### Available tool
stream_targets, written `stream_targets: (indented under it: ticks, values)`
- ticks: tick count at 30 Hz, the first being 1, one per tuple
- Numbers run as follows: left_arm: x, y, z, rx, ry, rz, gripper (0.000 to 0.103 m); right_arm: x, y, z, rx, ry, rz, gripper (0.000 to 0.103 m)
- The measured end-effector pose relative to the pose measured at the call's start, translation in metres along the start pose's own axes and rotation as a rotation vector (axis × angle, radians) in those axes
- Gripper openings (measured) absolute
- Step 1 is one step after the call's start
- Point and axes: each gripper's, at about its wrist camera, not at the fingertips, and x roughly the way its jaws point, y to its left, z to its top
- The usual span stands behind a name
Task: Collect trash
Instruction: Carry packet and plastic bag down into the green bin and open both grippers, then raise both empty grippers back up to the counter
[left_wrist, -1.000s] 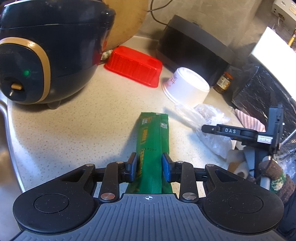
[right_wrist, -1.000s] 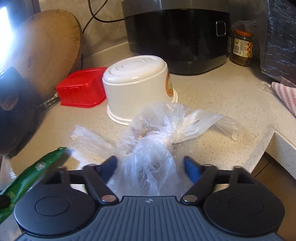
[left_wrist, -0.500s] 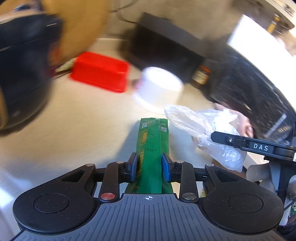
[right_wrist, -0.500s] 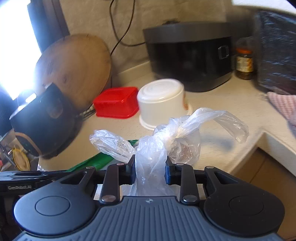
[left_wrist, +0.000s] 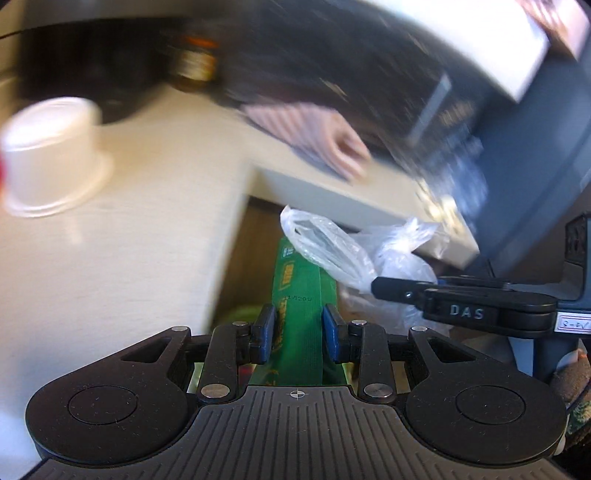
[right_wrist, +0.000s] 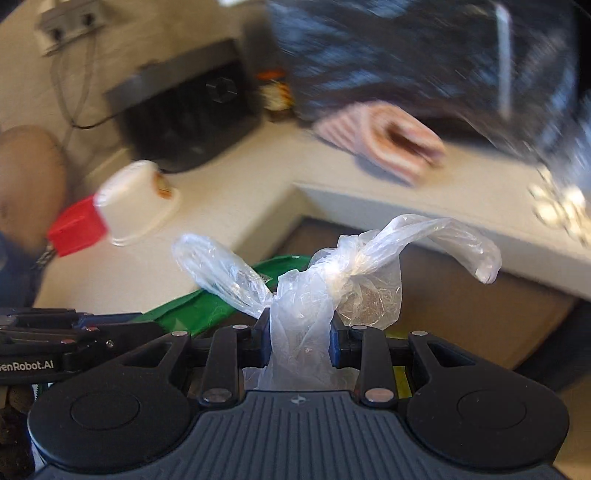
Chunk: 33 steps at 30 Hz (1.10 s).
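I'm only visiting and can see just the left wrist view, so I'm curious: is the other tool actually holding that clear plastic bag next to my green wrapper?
Observer: Yes. The right wrist view shows the right tool shut on the clear plastic bag, with its pads pinching the bunched film.
Operator: Is it just loose film, like my green wrapper?
Observer: No. It is tied in a knot above the pads, with two loops sticking out.
Operator: Is there anything on the counter that I'm missing?
Observer: A red container sits right beside the upturned white cup.
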Motion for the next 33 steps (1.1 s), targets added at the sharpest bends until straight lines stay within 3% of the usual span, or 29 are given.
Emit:
stream_targets:
  ticks: [6, 10, 14, 18, 19, 21, 24, 33]
  values:
    - [0.078, -0.014, -0.009, 0.025, 0.207, -0.005, 0.033, 0.041, -0.056, -0.034, 0.152, 0.129, -0.071, 0.028]
    - [0.127, -0.016, -0.021, 0.036, 0.319, 0.058, 0.032, 0.092, -0.091, -0.063, 0.263, 0.267, -0.074, 0.028]
    - [0.178, -0.010, -0.025, 0.006, 0.390, 0.121, 0.032, 0.146, -0.119, -0.089, 0.352, 0.378, -0.022, 0.028]
    - [0.212, 0.010, -0.027, -0.081, 0.439, 0.109, 0.032, 0.203, -0.136, -0.108, 0.406, 0.482, -0.004, 0.030]
    - [0.215, 0.013, -0.027, -0.090, 0.446, 0.119, 0.032, 0.216, -0.138, -0.109, 0.416, 0.509, -0.002, 0.031]
    - [0.215, 0.015, -0.026, -0.080, 0.430, 0.151, 0.032, 0.234, -0.142, -0.111, 0.443, 0.551, 0.008, 0.043]
    - [0.210, 0.018, -0.024, -0.087, 0.417, 0.153, 0.032, 0.241, -0.146, -0.111, 0.489, 0.547, 0.019, 0.057]
    - [0.176, 0.026, -0.014, -0.173, 0.364, 0.061, 0.032, 0.212, -0.155, -0.089, 0.492, 0.489, -0.078, 0.058]
